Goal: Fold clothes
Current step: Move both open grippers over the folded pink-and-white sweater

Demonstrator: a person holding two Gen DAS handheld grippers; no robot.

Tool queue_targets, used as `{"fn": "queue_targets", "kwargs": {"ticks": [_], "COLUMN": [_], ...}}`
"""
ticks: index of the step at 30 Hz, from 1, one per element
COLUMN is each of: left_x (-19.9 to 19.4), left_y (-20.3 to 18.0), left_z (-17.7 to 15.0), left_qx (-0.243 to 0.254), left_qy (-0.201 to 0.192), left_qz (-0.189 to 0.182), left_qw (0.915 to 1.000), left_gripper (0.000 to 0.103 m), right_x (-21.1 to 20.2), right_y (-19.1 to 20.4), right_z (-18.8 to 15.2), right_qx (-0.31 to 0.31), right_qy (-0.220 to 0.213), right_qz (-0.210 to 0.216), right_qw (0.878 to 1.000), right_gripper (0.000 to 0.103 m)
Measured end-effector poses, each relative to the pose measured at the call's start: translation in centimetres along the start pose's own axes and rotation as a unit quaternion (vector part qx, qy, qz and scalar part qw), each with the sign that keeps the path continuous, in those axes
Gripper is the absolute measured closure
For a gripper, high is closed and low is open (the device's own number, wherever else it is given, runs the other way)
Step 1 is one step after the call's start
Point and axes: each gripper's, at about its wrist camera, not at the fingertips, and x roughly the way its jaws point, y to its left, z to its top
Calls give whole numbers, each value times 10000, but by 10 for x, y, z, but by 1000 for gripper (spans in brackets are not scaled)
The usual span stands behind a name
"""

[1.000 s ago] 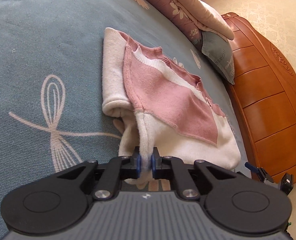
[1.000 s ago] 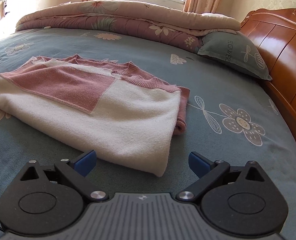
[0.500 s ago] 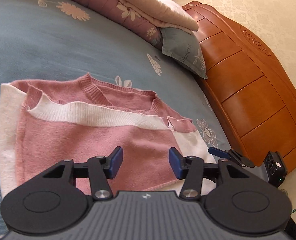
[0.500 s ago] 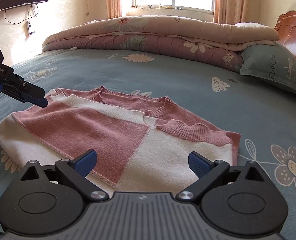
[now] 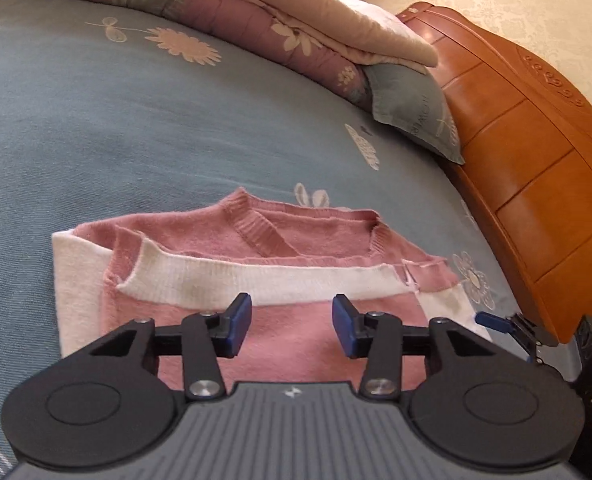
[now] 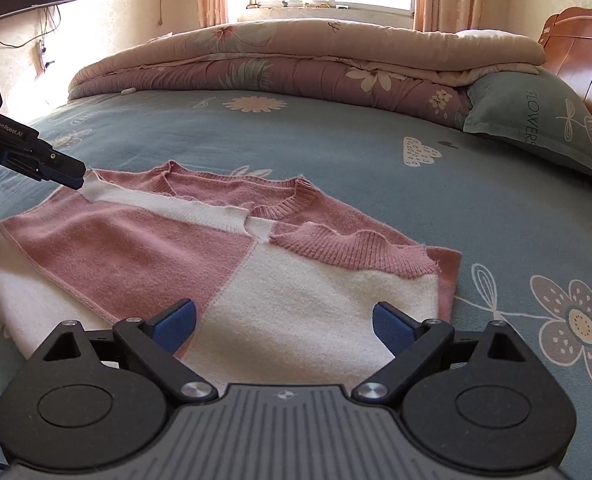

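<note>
**Left wrist view: sweater folded on the bed, both grippers empty**

Left wrist view shows the left gripper (image 5: 291, 326) above the near edge of the pink and white sweater (image 5: 255, 268), its blue pads apart with nothing between them; the jaws have just been opening and no cloth is caught in the gap. The sweater lies folded flat on the blue flowered bedsheet (image 5: 135, 120), its pink ribbed neckline turned away from the camera and a white ribbed band lying across the pink panel. At the right edge of this view the right gripper's blue tip pokes in just beside the sweater's white corner.

In the right wrist view the right gripper (image 6: 285, 326) stands over the sweater's white lower part, fingers spread wide and empty. The left gripper comes in from the left there, its tip at the sweater's far white corner; whether it touches the cloth cannot be told. A rolled quilt (image 6: 296, 60) and a grey-green pillow (image 6: 536, 116) lie at the far side of the bed, against the wooden headboard (image 5: 536, 160).
</note>
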Motion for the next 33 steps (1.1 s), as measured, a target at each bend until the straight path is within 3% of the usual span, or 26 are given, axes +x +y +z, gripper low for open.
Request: {"fn": "queue_targets", "kwargs": {"ticks": [3, 5, 7, 8, 10, 12, 18, 20, 21, 24, 28, 33], "left_x": [19, 27, 27, 20, 5, -9, -25, -27, -33, -54, -64, -56], "left_y": [-7, 5, 20, 26, 34, 28, -9, 3, 12, 28, 8, 3], "left_z": [-10, -13, -13, -12, -11, -14, -42, -57, -62, -69, -72, -77], "left_qx": [41, -63, -243, -389, -584, -470, 369, 345, 263, -163, 324, 453], "left_qy": [350, 391, 353, 293, 207, 232, 523, 715, 709, 545, 360, 562], "left_qz": [-275, -42, 232, 294, 462, 613, 274, 589, 627, 392, 478, 815], "left_qw": [9990, 9992, 9988, 9984, 9970, 9967, 9976, 9951, 9952, 9976, 9977, 9941], "left_gripper": [52, 51, 81, 82, 76, 53, 51, 49, 58, 59, 43, 42], "right_x": [17, 31, 34, 32, 23, 15, 11, 17, 20, 9, -20, -24], "right_y": [6, 1, -8, -13, -21, -27, -7, -1, 0, -5, -1, 2], "right_z": [7, 4, -4, -8, -11, -11, 5, -2, -8, -25, -26, -49], "right_qx": [50, 144, 164, 158, 166, 178, 203, 0, -111, -251, -169, -400], "right_qy": [136, 369, 422, 411, 450, 476, 252, 426, 547, 480, 305, 745], "right_qz": [254, 195, 132, 95, -26, -131, 173, 157, 110, 23, 280, 150], "right_qw": [9996, 9990, 9989, 9990, 9988, 9986, 9993, 9990, 9984, 9985, 9990, 9963], "right_gripper": [6, 6, 5, 5, 5, 5, 5, 5, 5, 5, 4, 3]}}
